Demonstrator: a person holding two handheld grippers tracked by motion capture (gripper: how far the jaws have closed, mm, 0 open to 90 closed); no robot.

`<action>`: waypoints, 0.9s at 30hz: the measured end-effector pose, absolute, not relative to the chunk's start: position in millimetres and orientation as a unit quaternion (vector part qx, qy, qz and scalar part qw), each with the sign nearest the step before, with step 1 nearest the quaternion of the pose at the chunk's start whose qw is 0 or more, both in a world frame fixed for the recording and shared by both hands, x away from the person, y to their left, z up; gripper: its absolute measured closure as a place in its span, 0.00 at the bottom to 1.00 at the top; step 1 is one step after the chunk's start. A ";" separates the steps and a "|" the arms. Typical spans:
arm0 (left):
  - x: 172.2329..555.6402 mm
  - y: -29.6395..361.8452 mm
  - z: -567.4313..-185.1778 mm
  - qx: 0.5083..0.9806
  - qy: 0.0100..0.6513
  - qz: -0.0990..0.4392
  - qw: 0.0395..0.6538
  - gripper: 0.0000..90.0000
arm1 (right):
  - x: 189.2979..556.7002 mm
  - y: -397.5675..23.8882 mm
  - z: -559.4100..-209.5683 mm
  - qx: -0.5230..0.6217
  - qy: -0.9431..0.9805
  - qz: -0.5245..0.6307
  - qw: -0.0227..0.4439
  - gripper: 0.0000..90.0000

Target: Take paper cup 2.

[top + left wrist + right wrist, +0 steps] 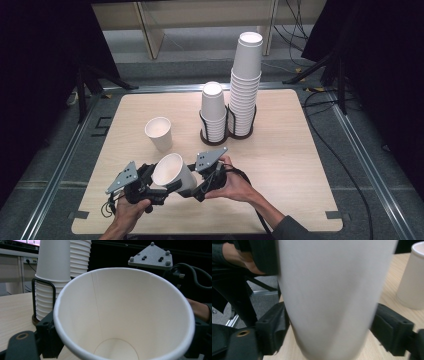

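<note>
A white paper cup (172,172) hangs tilted just above the front of the table, its mouth turned up and to the left. My left gripper (167,186) is shut on it near the rim; in the left gripper view the open mouth (125,315) sits between the two black jaws. My right gripper (196,184) is shut on the cup's lower body from the right. In the right gripper view the cup's wall (332,295) fills the gap between that gripper's jaws, touching both.
A single cup (160,133) stands upright left of centre on the wooden table (290,165), also seen as a cup (412,277) at the right edge. Behind it, black wire holders carry a short stack (213,112) and a tall stack (245,85) of cups.
</note>
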State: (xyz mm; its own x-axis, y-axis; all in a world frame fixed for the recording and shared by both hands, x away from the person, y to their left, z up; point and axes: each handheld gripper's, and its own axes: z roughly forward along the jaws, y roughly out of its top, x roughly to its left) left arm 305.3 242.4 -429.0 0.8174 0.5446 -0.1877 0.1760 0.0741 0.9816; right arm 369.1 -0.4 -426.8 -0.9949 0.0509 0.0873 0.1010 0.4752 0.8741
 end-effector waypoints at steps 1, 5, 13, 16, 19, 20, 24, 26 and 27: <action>305.4 243.3 -428.5 0.667 0.274 0.140 0.679 0.16 | 369.6 -2.0 -426.8 -0.049 -0.859 -0.510 0.019 0.18; 307.4 248.1 -429.0 0.672 0.290 0.171 0.660 0.16 | 373.8 -12.2 -424.9 -0.062 -0.861 -0.506 0.004 0.18; 314.5 259.8 -431.0 0.678 0.328 0.241 0.612 0.16 | 378.4 -32.9 -423.6 -0.094 -0.866 -0.490 -0.031 0.19; 317.4 263.5 -431.8 0.680 0.336 0.263 0.597 0.16 | 381.1 -40.9 -424.4 -0.100 -0.868 -0.485 -0.045 0.19; 320.2 266.8 -432.8 0.678 0.349 0.279 0.584 0.16 | 384.1 -50.2 -426.2 -0.118 -0.865 -0.484 -0.056 0.19; 321.0 267.9 -433.1 0.679 0.351 0.283 0.580 0.16 | 384.7 -53.6 -427.1 -0.122 -0.866 -0.482 -0.057 0.19; 324.3 271.9 -434.9 0.675 0.363 0.290 0.573 0.16 | 385.0 -68.2 -429.4 -0.144 -0.865 -0.476 -0.067 0.19; 326.6 273.2 -436.5 0.670 0.367 0.293 0.575 0.16 | 384.7 -74.1 -430.6 -0.153 -0.864 -0.475 -0.069 0.19; 326.7 274.7 -436.6 0.672 0.375 0.296 0.566 0.16 | 384.6 -77.6 -430.9 -0.155 -0.865 -0.472 -0.072 0.18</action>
